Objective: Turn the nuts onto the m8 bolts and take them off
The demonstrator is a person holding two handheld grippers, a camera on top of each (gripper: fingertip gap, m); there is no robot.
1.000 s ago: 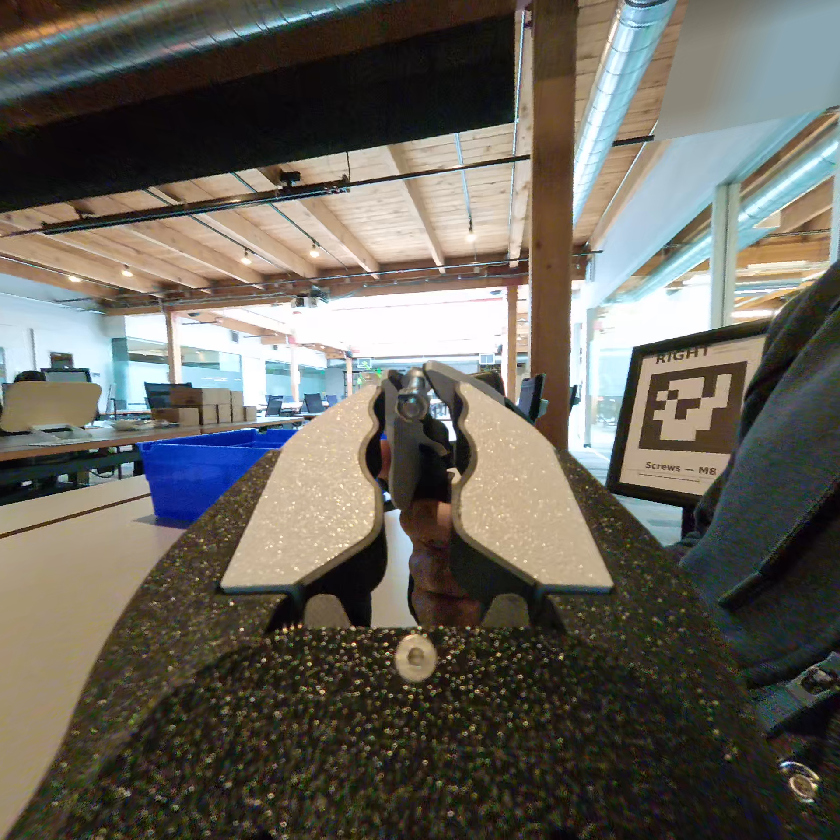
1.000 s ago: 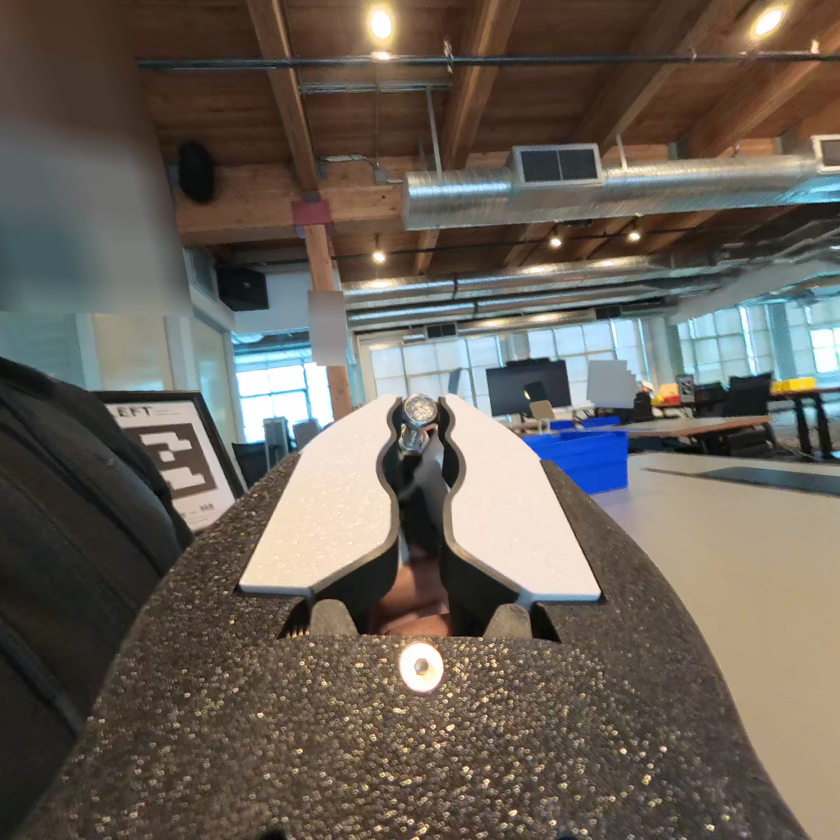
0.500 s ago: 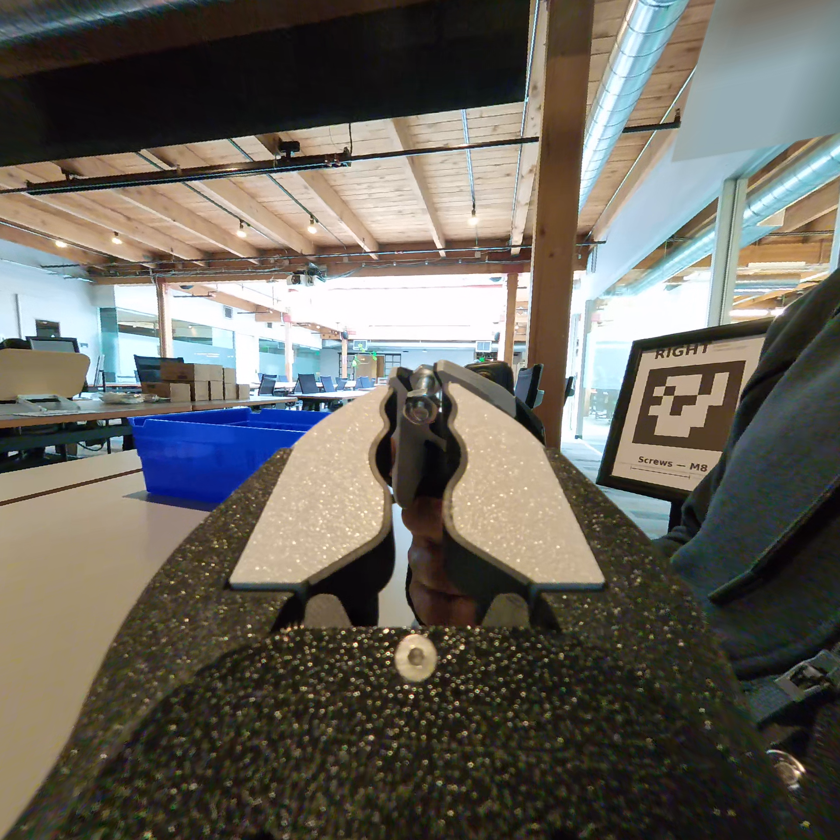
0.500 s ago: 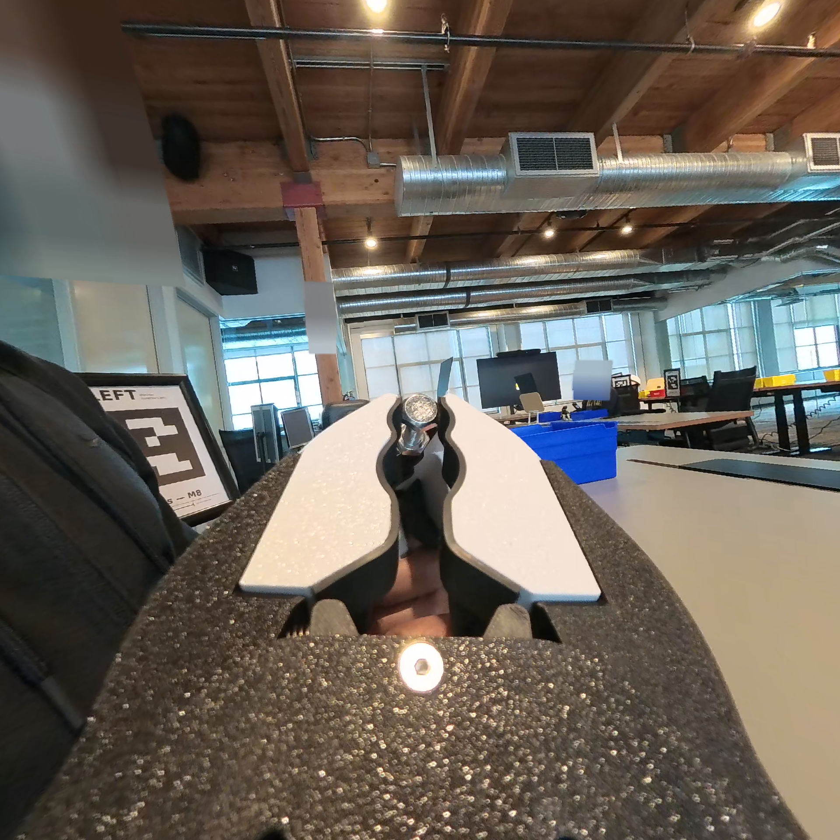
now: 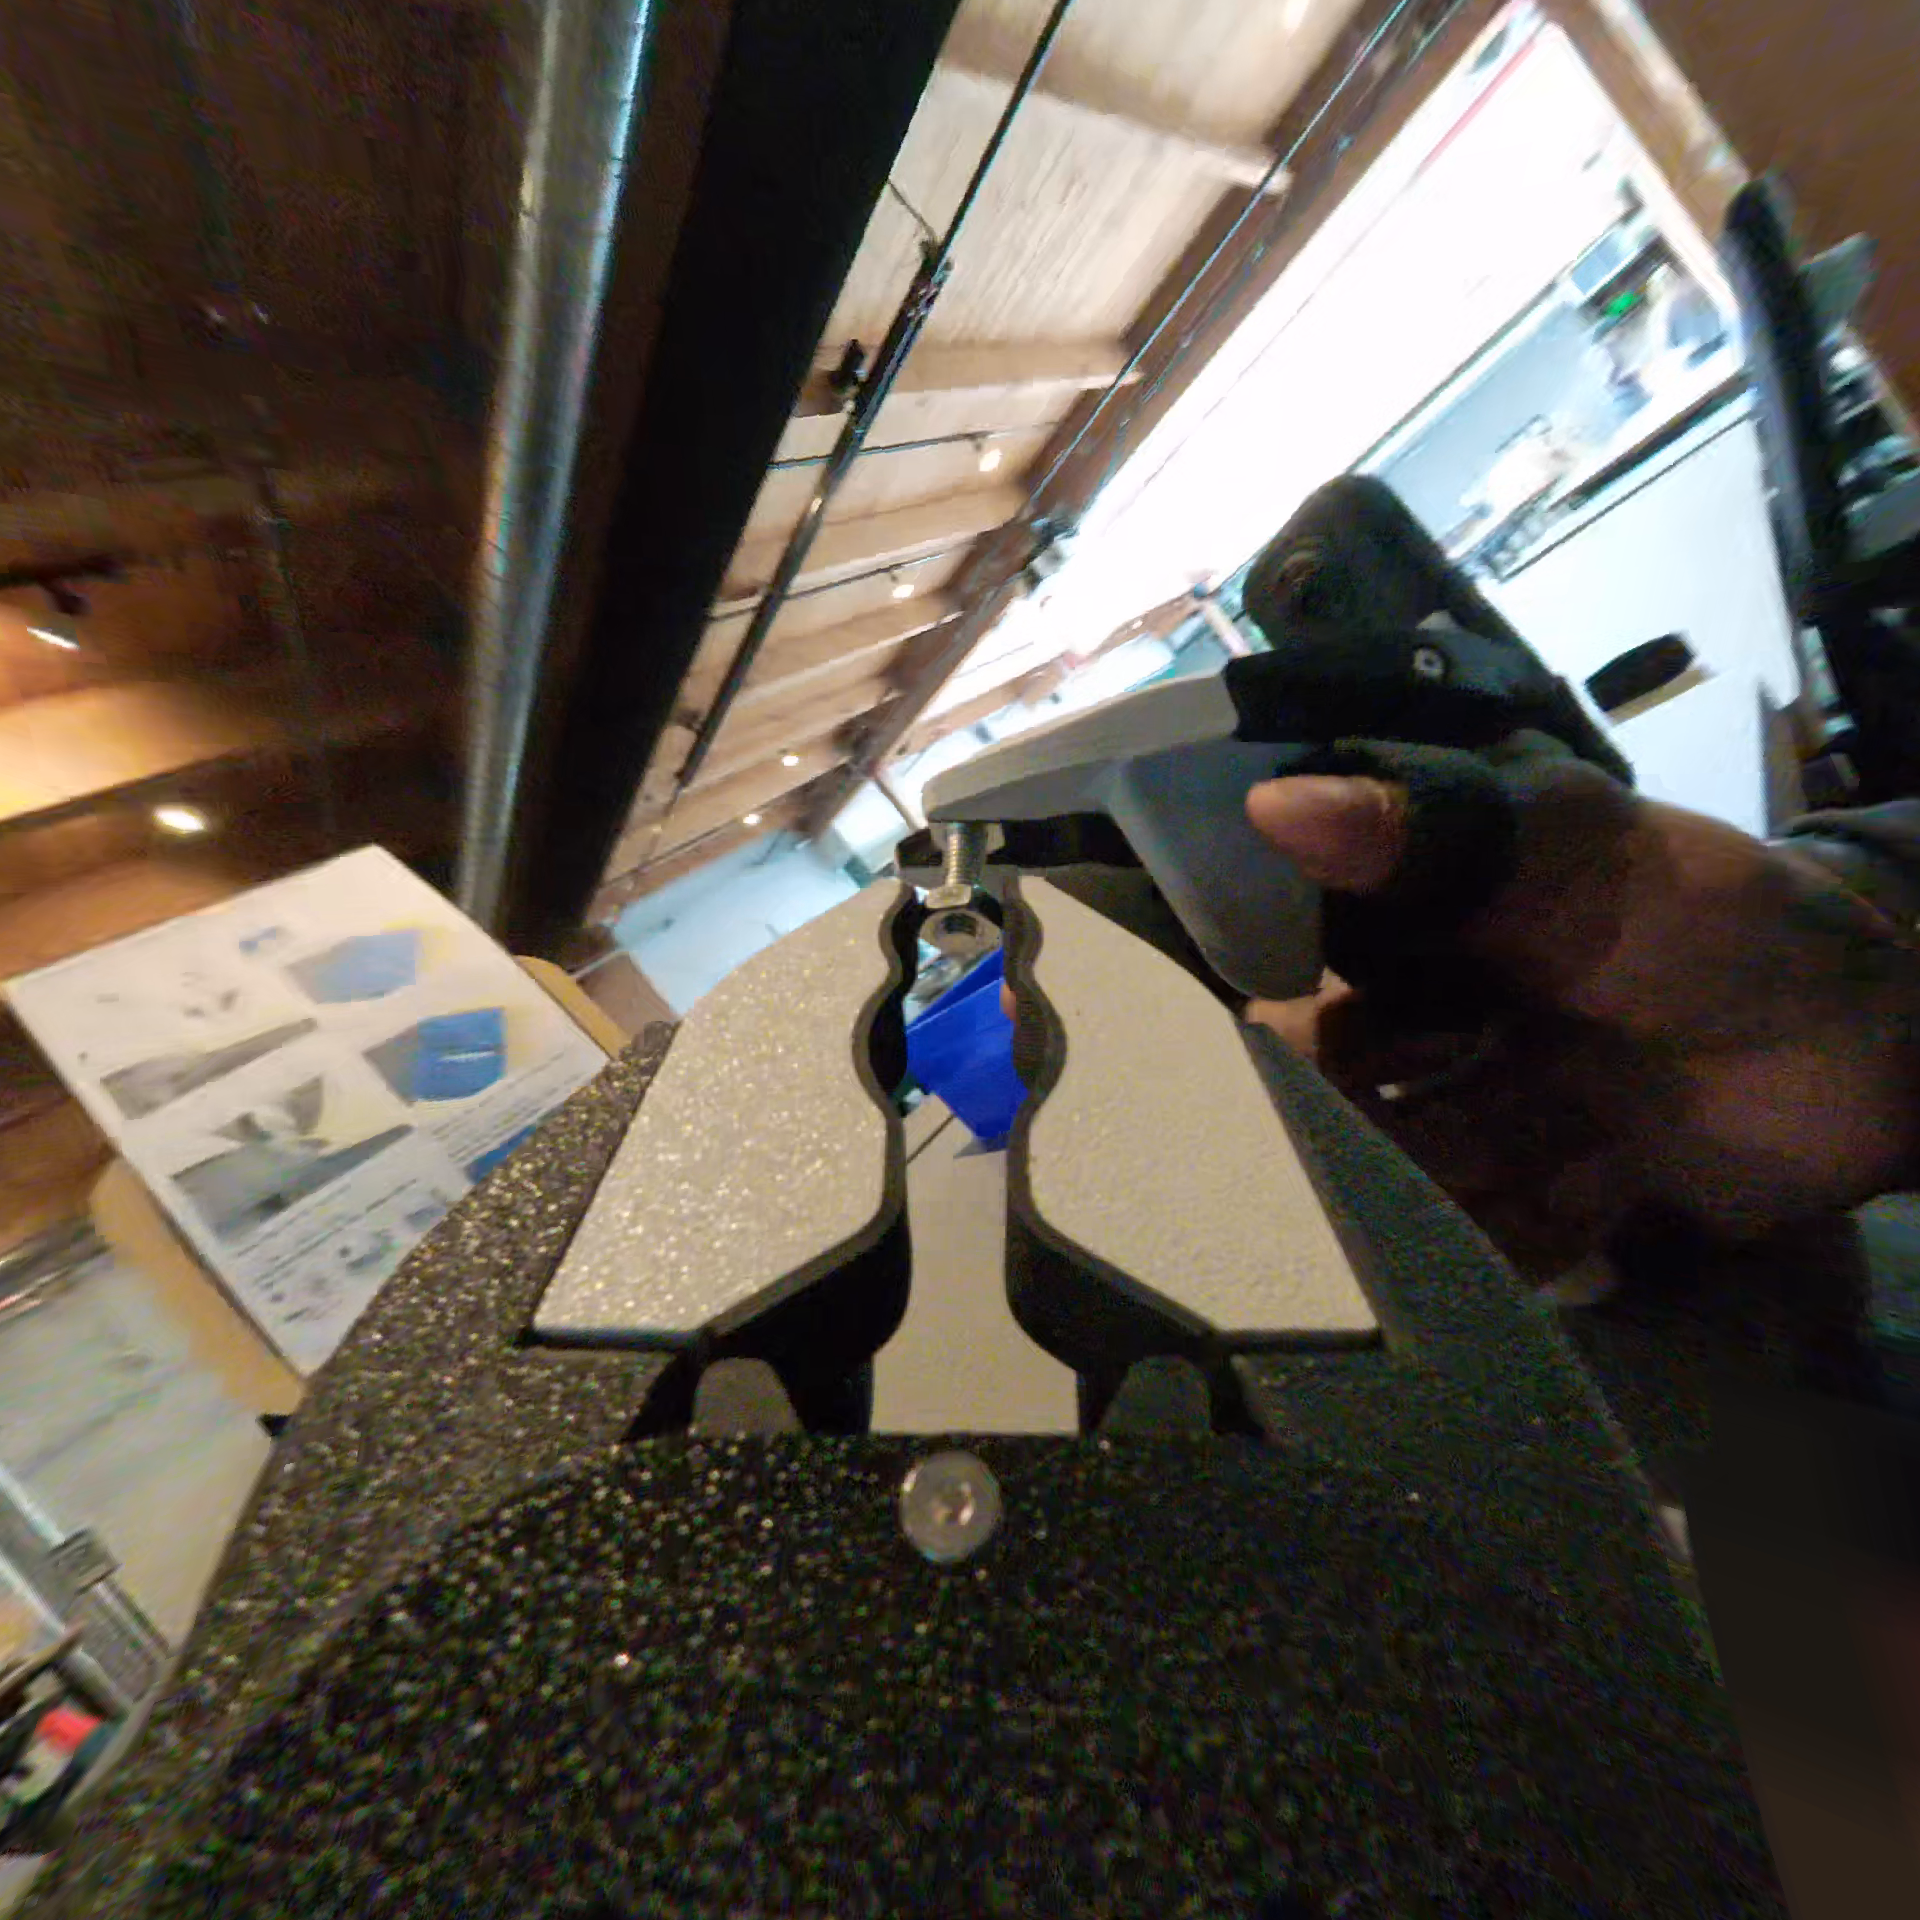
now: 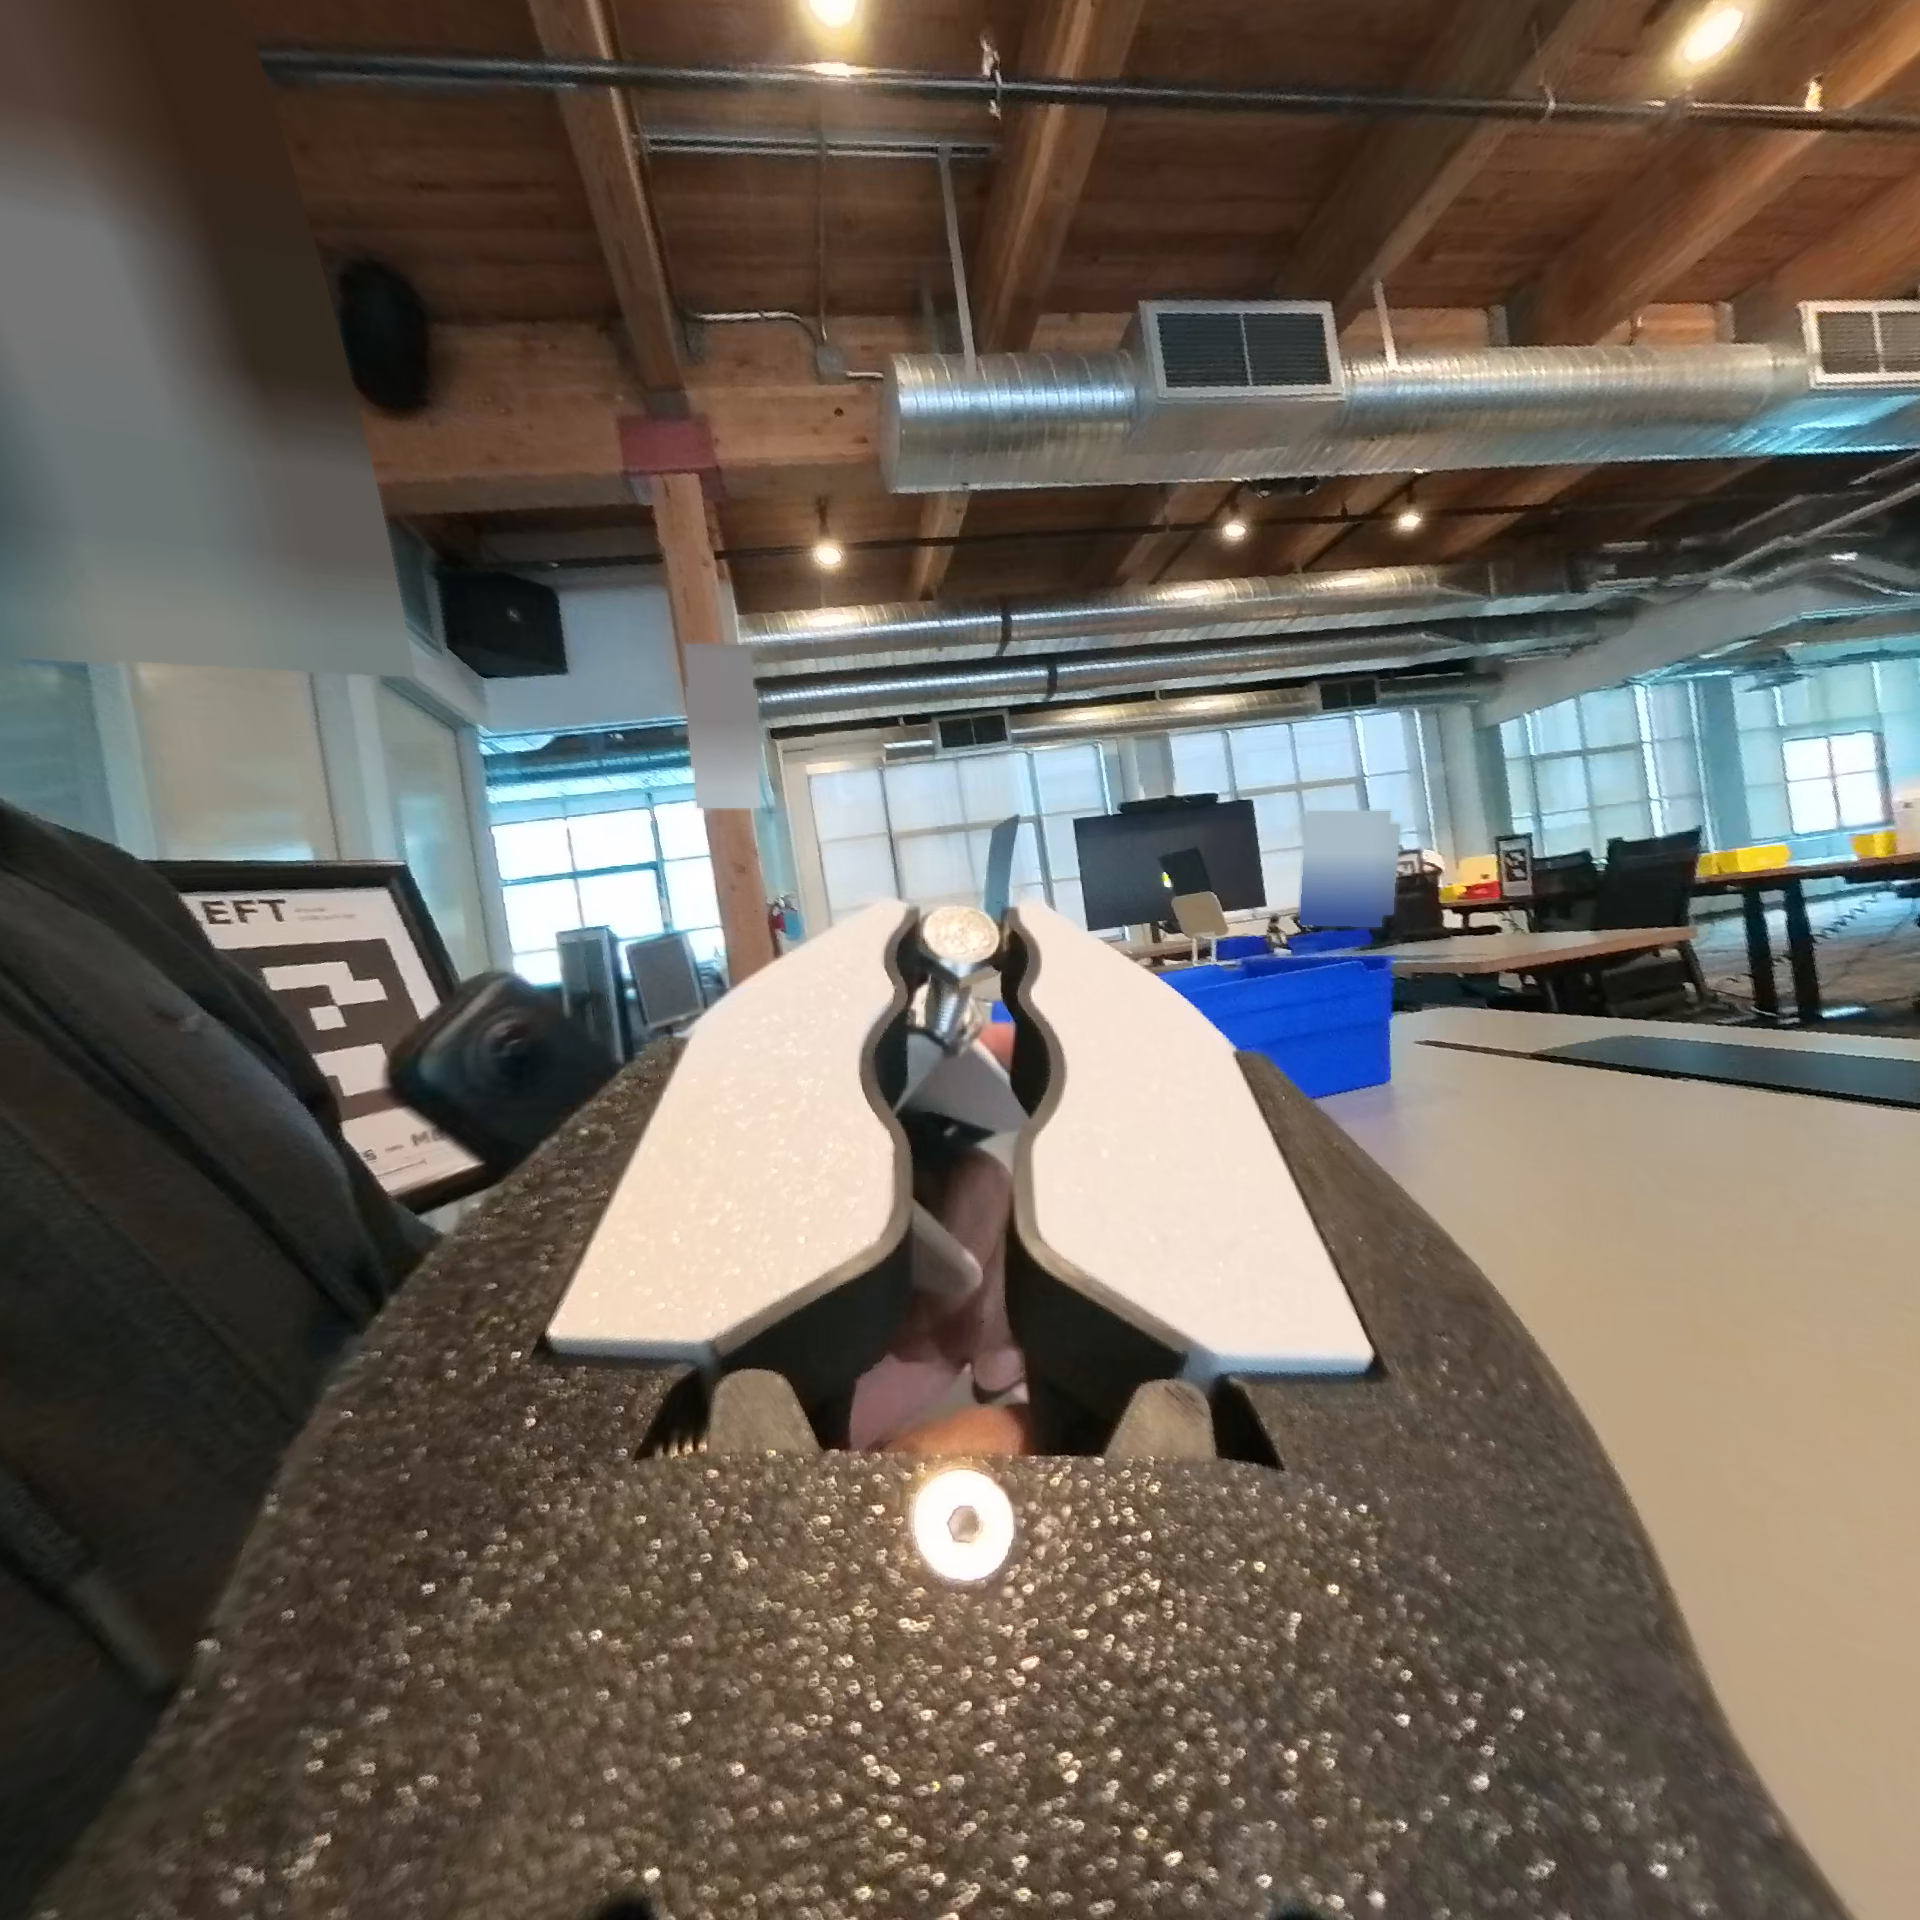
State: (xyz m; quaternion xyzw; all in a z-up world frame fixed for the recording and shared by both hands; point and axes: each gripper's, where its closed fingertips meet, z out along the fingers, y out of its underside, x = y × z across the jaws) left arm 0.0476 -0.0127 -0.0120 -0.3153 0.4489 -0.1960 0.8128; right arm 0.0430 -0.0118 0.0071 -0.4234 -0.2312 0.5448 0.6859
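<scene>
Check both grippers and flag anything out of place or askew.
Nothing stands out. The right gripper is shut on the bolt. The left gripper holds the nut at the bolt's tip.

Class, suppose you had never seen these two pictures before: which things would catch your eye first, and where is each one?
In the right wrist view, the right tongs grip a shiny bolt by its head, dead centre. In the left wrist view, the left tongs hold a small nut right under that bolt's threaded end, with the person's gloved hand at the right. Blue bins sit on the table behind.
</scene>
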